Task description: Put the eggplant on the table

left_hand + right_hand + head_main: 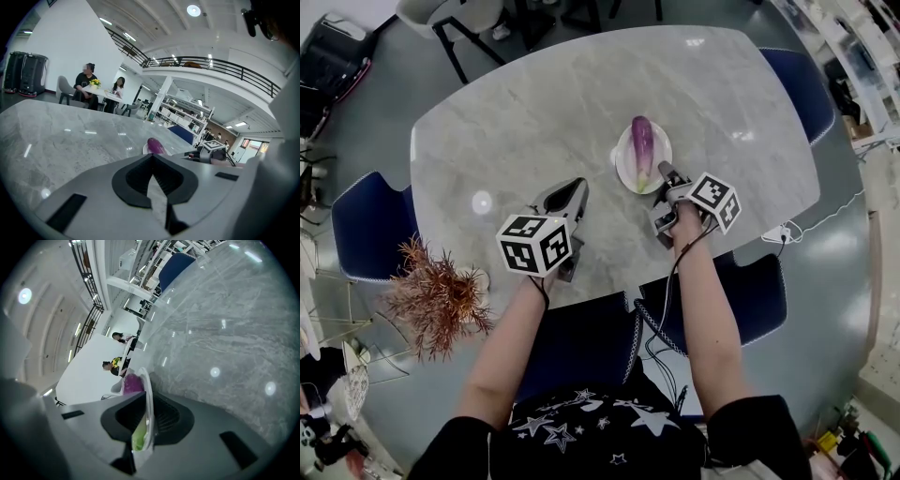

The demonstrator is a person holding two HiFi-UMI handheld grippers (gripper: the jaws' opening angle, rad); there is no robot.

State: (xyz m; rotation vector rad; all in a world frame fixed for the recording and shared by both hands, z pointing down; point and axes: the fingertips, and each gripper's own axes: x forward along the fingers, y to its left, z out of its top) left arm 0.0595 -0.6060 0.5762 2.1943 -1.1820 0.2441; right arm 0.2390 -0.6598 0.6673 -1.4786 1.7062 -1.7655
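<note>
A large open-plan office hall: a railed mezzanine [211, 63] crosses the upper frame, shelving racks [183, 105] stand at centre, people [86, 82] sit at a far table [105, 93] at left, blue chairs [370, 225] ring the marble table [534, 103].

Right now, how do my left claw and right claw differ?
The right claw is shut on the near rim of the plate that holds the eggplant; the left claw is shut on nothing. The right claw is rolled sideways; the left claw is level, over bare table left of the plate. Both point away from you across the table.
</note>
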